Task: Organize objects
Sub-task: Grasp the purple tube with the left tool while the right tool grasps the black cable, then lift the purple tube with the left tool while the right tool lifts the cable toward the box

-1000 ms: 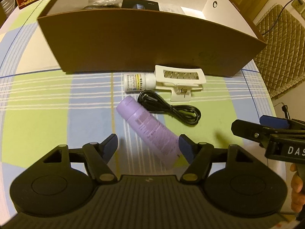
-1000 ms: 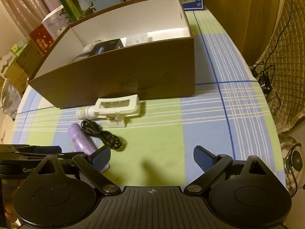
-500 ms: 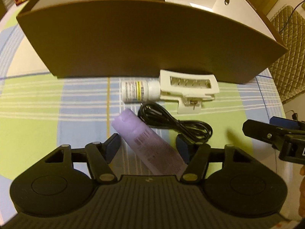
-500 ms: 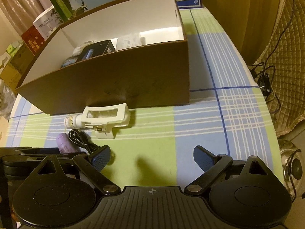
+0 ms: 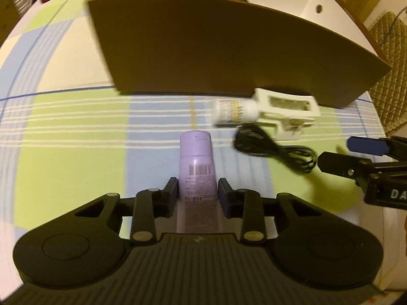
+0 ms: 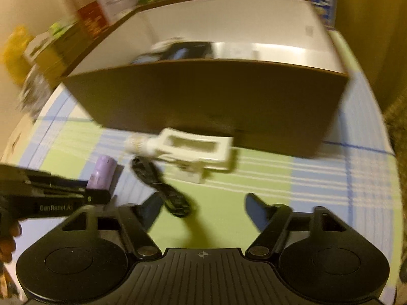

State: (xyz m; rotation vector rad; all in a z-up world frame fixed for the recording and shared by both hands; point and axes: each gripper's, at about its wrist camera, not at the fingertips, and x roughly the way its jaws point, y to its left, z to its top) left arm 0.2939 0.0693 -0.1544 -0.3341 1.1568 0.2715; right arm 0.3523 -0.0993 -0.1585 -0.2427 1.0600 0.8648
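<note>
A purple tube (image 5: pixel 195 162) lies lengthwise between the fingers of my left gripper (image 5: pixel 198 194), which is shut on its lower body; the cap end points toward the brown box (image 5: pixel 229 50). In the right wrist view the tube (image 6: pixel 101 175) sticks out past the left gripper (image 6: pixel 63 195). A white pill bottle (image 5: pixel 235 110), a white clip (image 5: pixel 287 111) and a coiled black cable (image 5: pixel 274 150) lie on the checked tablecloth in front of the box. My right gripper (image 6: pixel 204 209) is open, with the cable (image 6: pixel 162 188) just ahead of its left finger.
The open box (image 6: pixel 203 101) has white inner walls and holds dark and pale items at its back. Cartons and packages (image 6: pixel 76 25) stand behind it. A quilted chair cushion (image 5: pixel 391 50) sits beyond the table's right edge. A hand (image 6: pixel 7 236) holds the left gripper.
My left gripper moved forward and shut on the purple tube, which now lines up with the fingers. The right gripper swung left and lower, toward the cable; both views are motion-blurred.
</note>
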